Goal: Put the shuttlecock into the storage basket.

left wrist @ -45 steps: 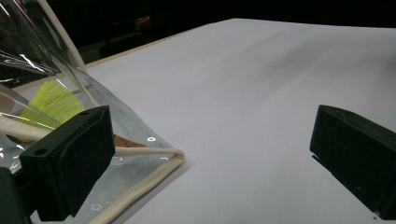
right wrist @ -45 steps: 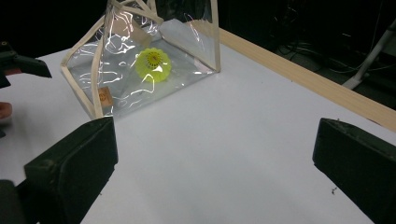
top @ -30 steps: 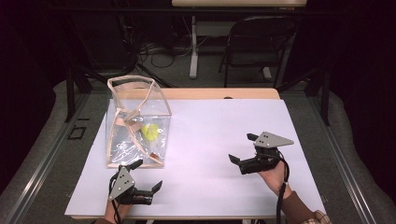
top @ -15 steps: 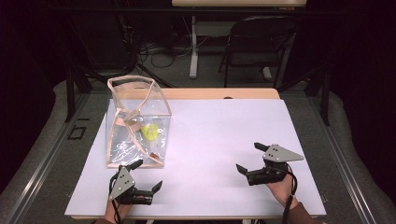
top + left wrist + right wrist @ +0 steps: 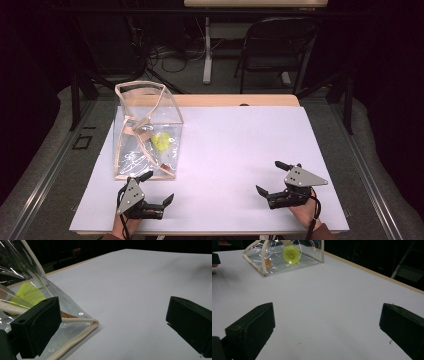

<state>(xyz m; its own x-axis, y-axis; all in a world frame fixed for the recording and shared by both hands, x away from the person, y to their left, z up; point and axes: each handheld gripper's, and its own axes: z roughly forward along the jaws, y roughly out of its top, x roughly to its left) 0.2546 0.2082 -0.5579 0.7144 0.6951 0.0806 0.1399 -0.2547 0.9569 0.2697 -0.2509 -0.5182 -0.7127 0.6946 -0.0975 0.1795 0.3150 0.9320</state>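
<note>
My left gripper (image 5: 159, 192) sits low at the near left edge of the white table (image 5: 240, 150), its jaws spread wide with nothing between them. Just beyond it stands the clear plastic bag (image 5: 147, 131) with cream-coloured trim, upright on the left part of the table; in my left gripper view the bag's near bottom corner (image 5: 93, 322) lies just beside my left-hand jaw, though I cannot tell whether they touch. Inside the bag rests a yellow-green round thing (image 5: 161, 141), which in my right gripper view shows a dotted, flower-like face (image 5: 291, 254). A small brown tag (image 5: 267, 263) also sits within the bag. My right gripper (image 5: 268, 178) is at the near right of the table, well apart from the bag, jaws likewise wide apart and holding nothing, pointing across the bare white surface toward the bag.
</note>
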